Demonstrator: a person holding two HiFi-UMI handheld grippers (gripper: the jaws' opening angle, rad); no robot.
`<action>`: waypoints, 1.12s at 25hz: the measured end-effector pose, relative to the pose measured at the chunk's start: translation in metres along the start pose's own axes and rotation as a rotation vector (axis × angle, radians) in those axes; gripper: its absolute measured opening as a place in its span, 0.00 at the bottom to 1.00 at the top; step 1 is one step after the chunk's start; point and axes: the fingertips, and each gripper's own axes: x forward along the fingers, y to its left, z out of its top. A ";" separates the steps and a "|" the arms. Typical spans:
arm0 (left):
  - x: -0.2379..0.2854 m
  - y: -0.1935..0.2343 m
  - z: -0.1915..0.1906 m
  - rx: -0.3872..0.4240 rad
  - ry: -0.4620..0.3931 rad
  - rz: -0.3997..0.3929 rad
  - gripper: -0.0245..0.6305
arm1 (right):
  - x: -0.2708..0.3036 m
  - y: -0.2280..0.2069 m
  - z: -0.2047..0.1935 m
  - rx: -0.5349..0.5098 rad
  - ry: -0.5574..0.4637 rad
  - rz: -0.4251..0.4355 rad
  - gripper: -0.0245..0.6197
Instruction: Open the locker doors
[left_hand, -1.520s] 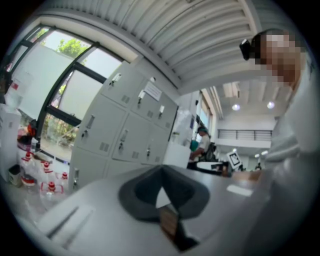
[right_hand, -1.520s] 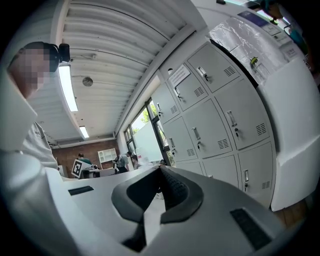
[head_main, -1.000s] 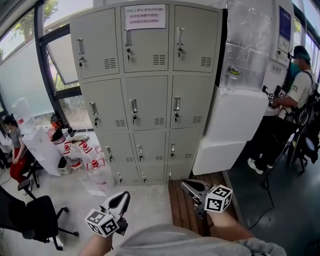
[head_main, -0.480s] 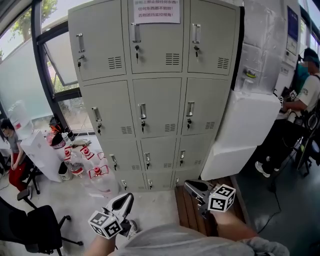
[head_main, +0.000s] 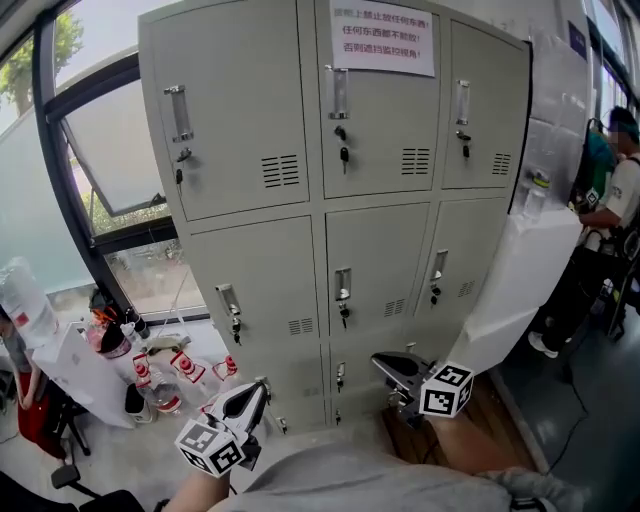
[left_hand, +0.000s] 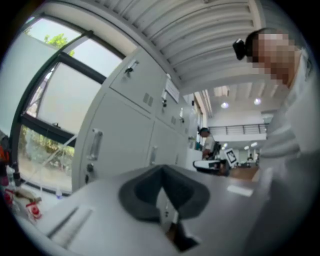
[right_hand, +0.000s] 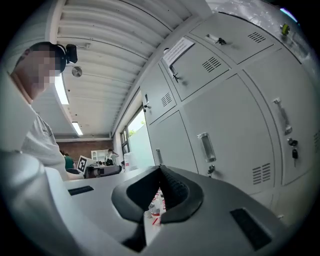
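Observation:
A grey metal locker cabinet (head_main: 370, 250) fills the head view, every door shut, with small keys hanging in the locks. The middle-row centre door has an upright handle (head_main: 343, 283). My left gripper (head_main: 245, 400) is held low in front of the bottom row, jaws together and empty. My right gripper (head_main: 385, 362) is low at the right, short of the lower doors, jaws closed on nothing. In the left gripper view the left gripper (left_hand: 161, 170) points along the locker fronts (left_hand: 130, 130). In the right gripper view the right gripper (right_hand: 161, 171) faces a door handle (right_hand: 205, 146).
A paper notice (head_main: 382, 38) is stuck on the top centre door. Water bottles (head_main: 150, 380) crowd the floor at the left under a window (head_main: 90, 150). White foam blocks (head_main: 520, 280) lean against the cabinet's right side. A person (head_main: 610, 200) stands at the far right.
The lockers have come much closer and now fill the view. Both grippers stay low and shut, nearer to the bottom doors than before.

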 end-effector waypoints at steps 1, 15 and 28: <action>0.000 0.021 0.011 0.016 -0.003 -0.002 0.04 | 0.021 -0.003 0.006 -0.007 -0.012 -0.007 0.04; 0.034 0.174 0.137 0.026 -0.141 0.058 0.04 | 0.195 -0.028 0.098 -0.125 -0.061 0.000 0.05; 0.037 0.186 0.223 0.151 -0.221 0.068 0.04 | 0.267 0.042 0.207 -0.311 -0.091 0.037 0.05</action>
